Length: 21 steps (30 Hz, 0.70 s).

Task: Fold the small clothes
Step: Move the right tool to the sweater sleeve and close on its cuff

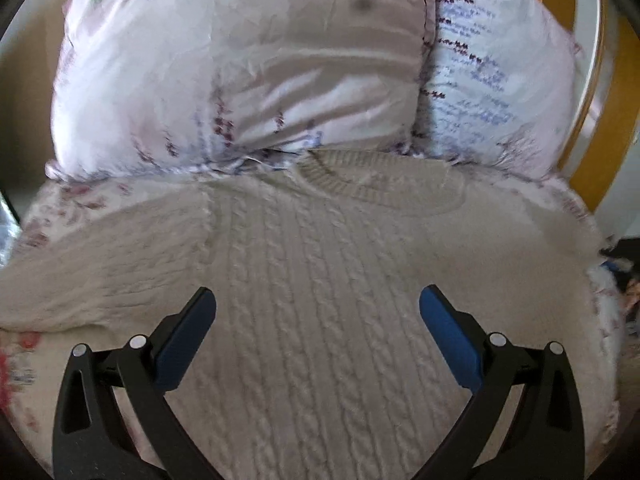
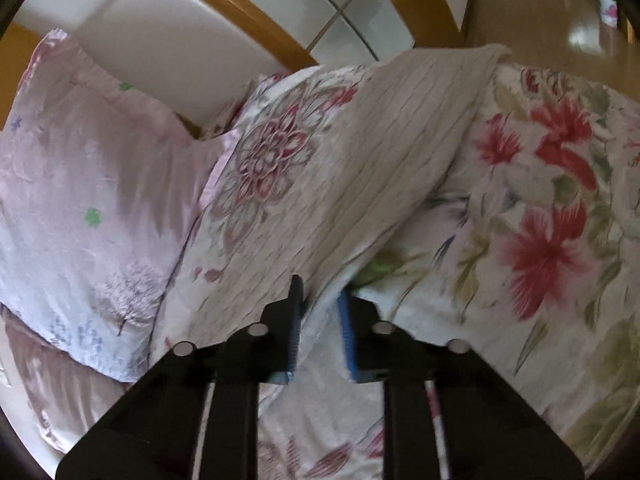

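Left gripper (image 1: 318, 300): jaws spread wide, nothing between them, hovering over the body of the sweater.
Right gripper (image 2: 320, 300): jaws nearly closed; light cloth runs into the narrow gap at the sweater's near edge. Blur hides whether that cloth is sweater or bedspread.
Sweater (image 1: 304, 264): beige cable knit, spread flat on the bed, neckline toward the pillows. In the right wrist view one part of it (image 2: 372, 160) stretches away toward the bed's far edge.
Bedspread (image 2: 540, 208): white with red flowers, under the sweater.
Pillows (image 1: 224, 80): pale pink print, two side by side at the head of the bed, just beyond the neckline.
Headboard (image 2: 168, 32): white panel in a wooden frame, behind the pillows.
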Motion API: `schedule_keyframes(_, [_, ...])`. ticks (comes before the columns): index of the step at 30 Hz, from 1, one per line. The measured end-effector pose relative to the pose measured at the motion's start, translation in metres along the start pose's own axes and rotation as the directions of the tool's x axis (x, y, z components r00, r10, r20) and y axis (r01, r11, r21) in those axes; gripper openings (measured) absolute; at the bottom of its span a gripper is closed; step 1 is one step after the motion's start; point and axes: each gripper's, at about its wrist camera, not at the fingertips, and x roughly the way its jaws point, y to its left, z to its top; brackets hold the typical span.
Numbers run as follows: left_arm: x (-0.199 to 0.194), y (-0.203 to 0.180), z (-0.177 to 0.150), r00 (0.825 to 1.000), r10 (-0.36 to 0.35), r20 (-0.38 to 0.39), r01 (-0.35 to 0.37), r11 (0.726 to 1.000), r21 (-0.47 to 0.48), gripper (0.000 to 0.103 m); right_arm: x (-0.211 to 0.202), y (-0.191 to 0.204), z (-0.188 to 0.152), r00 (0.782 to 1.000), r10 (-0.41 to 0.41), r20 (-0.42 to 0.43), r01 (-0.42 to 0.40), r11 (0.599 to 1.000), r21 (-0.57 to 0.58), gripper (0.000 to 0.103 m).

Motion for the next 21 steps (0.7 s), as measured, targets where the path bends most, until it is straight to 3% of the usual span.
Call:
schedule_keyframes(6, [0.009, 0.013, 0.000, 0.996, -0.086, 0.007, 0.086, 0.993, -0.079, 0.101, -0.006, 0.023, -0.005, 0.996, -0.073, 0.051, 0.079, 0.987, -0.138, 0.011])
schedule_keyframes(9, [0.006, 0.018, 0.001, 0.992, -0.120, 0.047, 0.124, 0.986, -0.108, 0.101, -0.020, 0.047, -0.011, 0.994, -0.047, 0.103, 0.069, 0.971, -0.229, 0.011])
schedule_keyframes(12, [0.004, 0.021, 0.002, 0.988, -0.128, 0.091, 0.138, 0.984, -0.114, 0.101, -0.039, 0.088, -0.031, 0.993, 0.055, 0.101, -0.015, 0.935, -0.355, 0.010])
schedule_keyframes(14, [0.003, 0.022, 0.003, 0.987, -0.128, 0.100, 0.140, 0.983, -0.117, 0.101, -0.049, 0.116, -0.052, 0.989, 0.133, 0.063, -0.093, 0.897, -0.433, 0.010])
schedule_keyframes(17, [0.008, 0.026, 0.004, 0.984, -0.151, 0.092, 0.163, 0.978, -0.132, 0.101, -0.056, 0.154, -0.095, 0.970, 0.238, -0.055, -0.229, 0.809, -0.541, 0.010])
schedule_keyframes(19, [0.012, 0.030, 0.003, 0.984, -0.157, 0.086, 0.168, 0.974, -0.152, 0.101, -0.048, 0.179, -0.139, 0.947, 0.265, -0.179, -0.318, 0.728, -0.607, 0.010])
schedule_keyframes(21, [0.015, 0.033, 0.002, 0.985, -0.149, 0.086, 0.161, 0.973, -0.165, 0.101, -0.032, 0.191, -0.175, 0.929, 0.237, -0.286, -0.369, 0.678, -0.636, 0.010])
